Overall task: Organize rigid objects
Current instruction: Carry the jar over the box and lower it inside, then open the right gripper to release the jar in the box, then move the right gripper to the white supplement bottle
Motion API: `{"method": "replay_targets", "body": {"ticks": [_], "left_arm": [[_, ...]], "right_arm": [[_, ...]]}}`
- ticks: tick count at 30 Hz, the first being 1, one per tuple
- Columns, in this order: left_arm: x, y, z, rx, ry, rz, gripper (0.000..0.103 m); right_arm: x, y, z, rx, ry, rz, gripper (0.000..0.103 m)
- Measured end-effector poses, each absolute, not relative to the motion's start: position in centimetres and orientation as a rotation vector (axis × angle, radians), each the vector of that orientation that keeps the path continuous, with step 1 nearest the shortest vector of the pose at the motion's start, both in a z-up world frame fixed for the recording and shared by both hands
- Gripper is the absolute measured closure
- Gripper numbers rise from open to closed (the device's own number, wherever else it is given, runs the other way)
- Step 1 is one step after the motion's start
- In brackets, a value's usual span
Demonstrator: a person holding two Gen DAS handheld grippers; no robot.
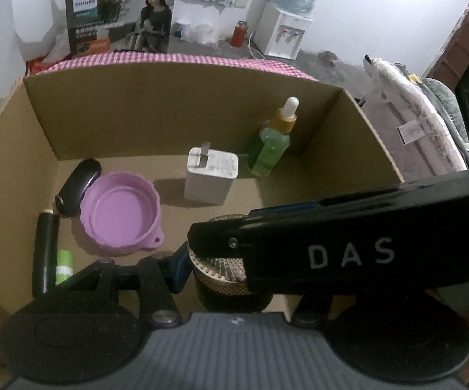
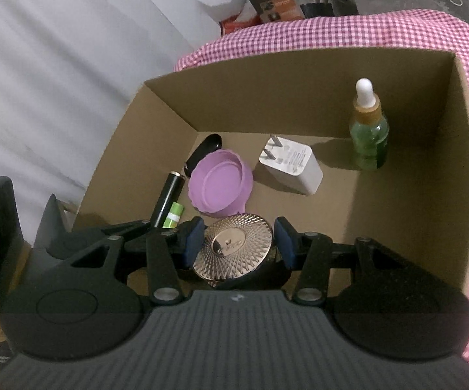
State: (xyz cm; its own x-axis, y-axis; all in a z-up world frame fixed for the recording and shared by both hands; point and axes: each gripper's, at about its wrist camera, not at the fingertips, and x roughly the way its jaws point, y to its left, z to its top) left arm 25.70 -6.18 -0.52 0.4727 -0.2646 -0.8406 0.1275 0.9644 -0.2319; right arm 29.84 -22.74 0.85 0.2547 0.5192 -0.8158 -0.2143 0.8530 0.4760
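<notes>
1. The right gripper [image 2: 239, 243] has its blue pads [image 2: 191, 243] set on either side of a dark jar with a gold ribbed lid [image 2: 233, 247]. The left pad touches the lid's rim, while the right pad sits just beside it with a slight gap, so the jaws are spread about the jar more than pinching it.
2. In the left wrist view, the left gripper [image 1: 221, 269] shows only one blue pad [image 1: 179, 269], beside the same jar [image 1: 221, 269]. A black bar marked "DAS" [image 1: 348, 243] crosses over the other side, so I cannot tell whether these jaws are spread or pressed together.
3. The jar is at the near end of the cardboard box [image 2: 176, 110], inside its walls.
4. Just beyond the jar lies a purple round dish [image 2: 220, 185], open side up.
5. To the dish's left rest a black tube [image 2: 168, 200] and a small green-and-white cylinder [image 2: 173, 216], side by side, with a glossy black oval object [image 2: 203, 152] further back against the box wall.
6. A white plug adapter [image 2: 291, 165] stands right of the dish, prongs pointing up.
7. A green dropper bottle [image 2: 368, 130] stands upright near the far right corner.
8. The box sits on a pink checked cloth [image 2: 332, 32].
</notes>
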Motion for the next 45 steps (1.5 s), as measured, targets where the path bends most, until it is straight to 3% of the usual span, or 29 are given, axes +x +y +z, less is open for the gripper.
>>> {"method": "replay_targets", "body": {"ticks": [6,10,17,31,37,45], "left_arm": [[26.0,-5.8,-0.9,-0.184,1.061,-0.233,0.043],[26.0,-5.3,-0.9,-0.230,1.065,-0.230,0.037],[24.0,-5.1,0.5,-0.206,0.971,-0.228,0.030],[15.3,-7.0,7.3,-0.032,0.685,-0.358,0.012],[11.2,-6.5,8.5,0.025,0.630,-0.382,0.010],[7.4,-4.1,8.0,0.052,0.625,-0.377,0.009]], "right_arm": [[30.2,-22.2,-0.3,0.293,1.233,0.503,0.055],[30.1,-22.6,-0.1,0.313,1.211,0.501,0.055],[28.3,-24.0,2.8,0.358,1.075,0.490,0.054],[16.6,-27.2,11.3,0.370,0.674,0.421,0.028],[11.3,-27.2,12.2,0.401,0.590,0.416,0.022],[7.3,-26.8,11.1,0.440,0.592,0.393,0.021]]}}
